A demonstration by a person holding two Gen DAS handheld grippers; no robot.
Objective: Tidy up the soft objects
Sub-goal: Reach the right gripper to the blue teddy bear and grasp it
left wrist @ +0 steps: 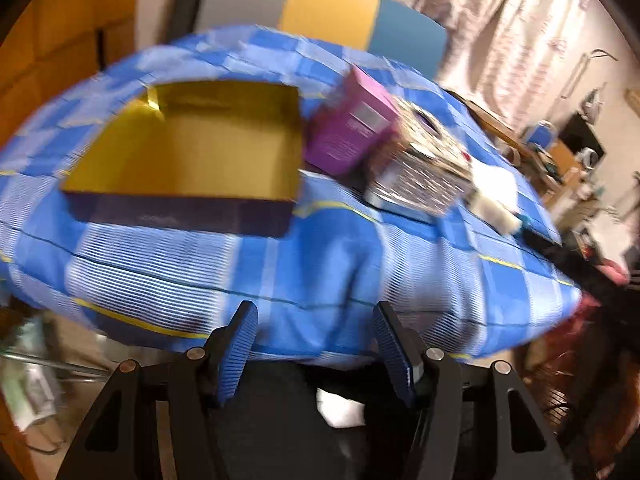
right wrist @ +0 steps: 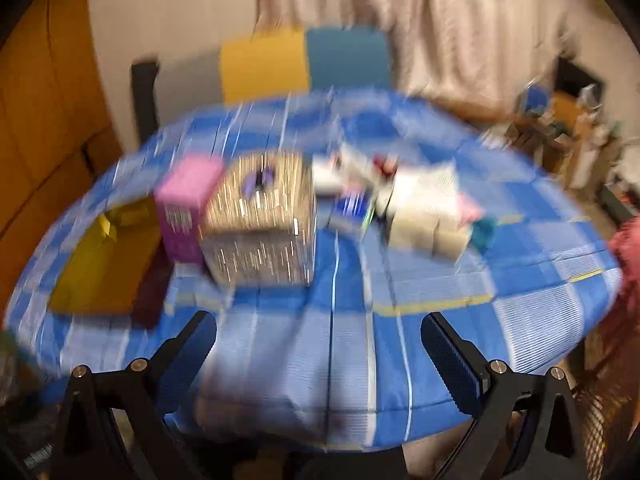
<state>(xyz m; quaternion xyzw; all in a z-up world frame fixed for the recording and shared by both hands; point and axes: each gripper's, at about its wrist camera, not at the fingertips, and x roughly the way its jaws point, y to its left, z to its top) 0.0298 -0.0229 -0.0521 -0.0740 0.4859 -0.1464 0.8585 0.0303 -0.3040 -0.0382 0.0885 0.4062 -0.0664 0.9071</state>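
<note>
Both claws hang at the near edge of the surface (left wrist: 168, 256), which is covered by a blue checked cloth, and neither holds anything. The left claw (left wrist: 316, 348) stands wide, its ribbed blue pads apart at the bottom of the frame with only cloth showing between them. The right claw (right wrist: 320, 364) is wide too, its fingers spread at the lower corners of its blurred frame.

The open box (left wrist: 192, 152) with a yellow lining sits in the left half of the left wrist view, empty, most likely the place where the soft things are meant to go. Just beside it to the right stand a purple carton (left wrist: 352, 128) and a glittery silver box (left wrist: 420, 176). Further right, at centre right in the right wrist view, lies a huddle of pale soft packets (right wrist: 424, 212), too smeared to name singly. They lie well apart from the yellow box, so the sorting looks barely begun, and wide claws suit an approach.

Behind the surface stands a chair back (left wrist: 328, 12) in grey, yellow and blue panels, with pale curtains (left wrist: 500, 20) at upper right and cluttered shelves along the right edge.
</note>
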